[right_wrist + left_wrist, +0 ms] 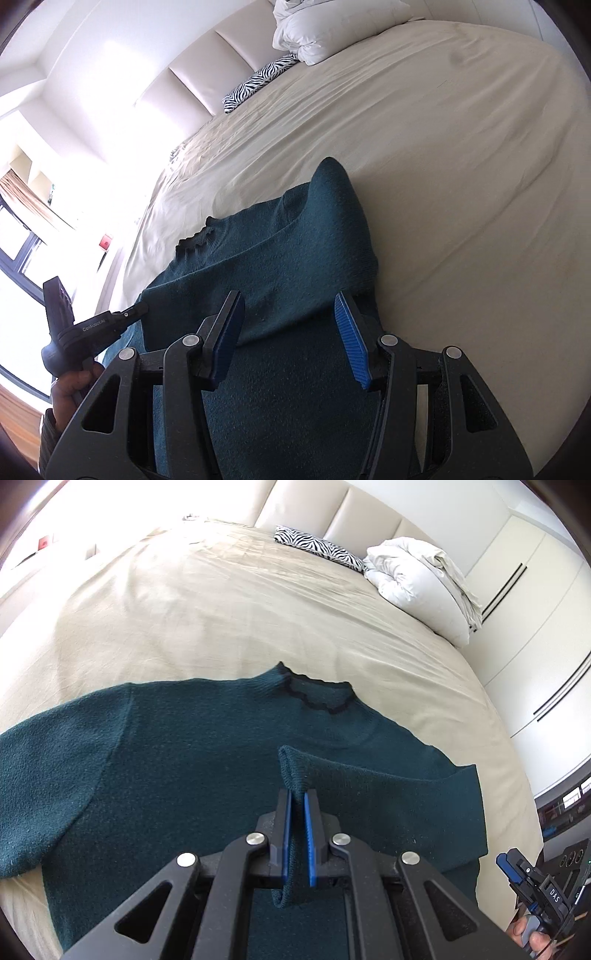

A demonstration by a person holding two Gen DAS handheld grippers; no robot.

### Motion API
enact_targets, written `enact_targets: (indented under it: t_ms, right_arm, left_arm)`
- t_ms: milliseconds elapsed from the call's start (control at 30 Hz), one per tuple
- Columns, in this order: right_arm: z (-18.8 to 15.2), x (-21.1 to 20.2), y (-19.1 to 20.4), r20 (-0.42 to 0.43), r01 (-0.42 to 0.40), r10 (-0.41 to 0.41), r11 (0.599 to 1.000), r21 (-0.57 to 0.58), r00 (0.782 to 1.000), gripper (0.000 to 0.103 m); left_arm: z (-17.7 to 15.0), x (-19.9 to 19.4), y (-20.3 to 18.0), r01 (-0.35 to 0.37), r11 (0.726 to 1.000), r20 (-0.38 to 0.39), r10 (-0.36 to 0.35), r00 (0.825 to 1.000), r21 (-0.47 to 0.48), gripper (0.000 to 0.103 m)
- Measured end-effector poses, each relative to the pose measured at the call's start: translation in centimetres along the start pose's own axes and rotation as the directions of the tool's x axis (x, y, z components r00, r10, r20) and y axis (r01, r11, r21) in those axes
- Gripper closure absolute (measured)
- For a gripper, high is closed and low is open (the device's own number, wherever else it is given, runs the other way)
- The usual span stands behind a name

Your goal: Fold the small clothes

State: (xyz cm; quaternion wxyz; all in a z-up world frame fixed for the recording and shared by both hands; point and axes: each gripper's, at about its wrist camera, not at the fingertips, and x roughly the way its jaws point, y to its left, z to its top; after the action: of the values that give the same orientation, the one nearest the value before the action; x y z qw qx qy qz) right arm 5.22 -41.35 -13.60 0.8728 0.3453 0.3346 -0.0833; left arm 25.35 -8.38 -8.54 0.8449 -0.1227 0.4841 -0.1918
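**A:** where's the sweater [184, 760] sitting relative to the bed [229, 609]?

**B:** flat on the sheet at the near end, collar [314, 694] pointing toward the headboard [332, 513]. One sleeve [388, 779] is folded across the body.

**A:** grippers?

**B:** left gripper [297, 797] has its blue pads [309, 834] pinched on that sleeve's cuff. Right gripper [291, 314] hangs over the sweater's bed-edge side, jaws spread wide, nothing between them.
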Motion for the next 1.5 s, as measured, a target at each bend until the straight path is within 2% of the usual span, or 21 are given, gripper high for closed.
enact_targets:
  t_ms: [200,333,400,500,633,700,767,800,867,933,1100,1167,1267,1300,1333,1400,1500]
  right_arm:
    - [2.5,0.3,-1.3,0.012,0.036,-0.036,0.999,0.014,0.999,0.053]
    - [5.2,2.0,-2.6,0.003,0.064,-0.064,0.996,0.058,0.998,0.053]
    - [6.6,3.4,-3.3,-0.01,0.066,-0.065,0.995,0.078,0.998,0.053]
    - [8.4,6.3,-4.2,-0.055,0.101,-0.096,0.99,0.097,0.994,0.053]
    - [9.9,10.8,-5.5,-0.142,0.103,-0.082,0.984,0.145,0.987,0.054]
    - [10.6,12.2,-5.9,-0.141,0.092,-0.069,0.982,0.163,0.988,0.054]
    - [11.5,13.2,-5.6,-0.149,0.067,-0.044,0.986,0.15,0.988,0.074]
    - [11.8,14.1,-5.2,-0.181,0.061,-0.037,0.99,0.128,0.983,0.087]
    - [12.1,15.6,-4.7,-0.232,0.104,-0.086,0.992,0.069,0.969,0.095]
    - [12.3,16.1,-4.7,-0.237,0.122,-0.108,0.991,0.045,0.965,0.097]
    - [13.4,16.7,-6.6,-0.222,0.112,-0.088,0.989,0.098,0.971,0.099]
    - [13.6,16.5,-7.2,-0.203,0.098,-0.073,0.988,0.119,0.977,0.099]
    - [13.0,15.3,-6.5,-0.202,0.087,-0.069,0.993,0.081,0.977,0.093]
    - [12.5,14.3,-6.3,-0.203,0.079,-0.063,0.994,0.07,0.977,0.087]
    - [11.8,13.4,-5.9,-0.205,0.078,-0.065,0.995,0.055,0.977,0.073]
    - [10.3,11.2,-5.2,-0.227,0.094,-0.089,0.996,0.009,0.97,0.056]
    - [7.8,8.9,-3.6,-0.242,0.104,-0.115,0.993,-0.06,0.963,0.056]
  left_arm:
    - [0.8,0.1,4.4,-0.029,0.997,0.03,0.032,0.999,-0.077,0.095]
    - [0.6,1.1,5.4,-0.049,0.996,0.025,0.05,0.998,-0.068,0.095]
    - [0.3,1.7,5.5,-0.062,0.996,0.016,0.063,0.998,-0.056,0.095]
    - [-0.2,1.9,6.0,-0.042,0.997,0.021,0.044,0.999,-0.066,0.095]
    - [-0.6,2.0,6.0,-0.039,0.998,0.023,0.04,0.999,-0.05,0.095]
    - [-1.0,1.8,5.9,-0.036,0.998,0.027,0.038,0.999,-0.049,0.095]
    - [-1.2,1.8,5.6,-0.035,0.998,0.032,0.037,0.999,-0.05,0.095]
    - [-1.3,1.7,5.5,-0.037,0.998,0.036,0.039,0.999,-0.047,0.095]
    - [-1.4,1.7,5.1,-0.043,0.998,0.042,0.045,0.998,-0.038,0.095]
    - [-1.6,1.8,5.0,-0.05,0.998,0.045,0.051,0.998,-0.034,0.095]
    - [-2.1,2.2,5.3,-0.049,0.997,0.042,0.051,0.998,-0.055,0.095]
    - [-2.1,2.1,5.3,-0.041,0.998,0.04,0.043,0.998,-0.057,0.095]
    - [-2.1,2.0,5.6,-0.022,0.998,0.037,0.024,0.999,-0.065,0.095]
    - [-2.1,2.0,5.7,-0.018,0.998,0.035,0.021,0.999,-0.068,0.095]
    - [-2.1,2.1,5.7,-0.018,0.997,0.034,0.02,0.999,-0.07,0.095]
    - [-2.1,2.1,5.6,-0.02,0.998,0.036,0.023,0.999,-0.067,0.095]
    - [-2.1,2.3,5.4,-0.027,0.997,0.036,0.029,0.999,-0.066,0.095]
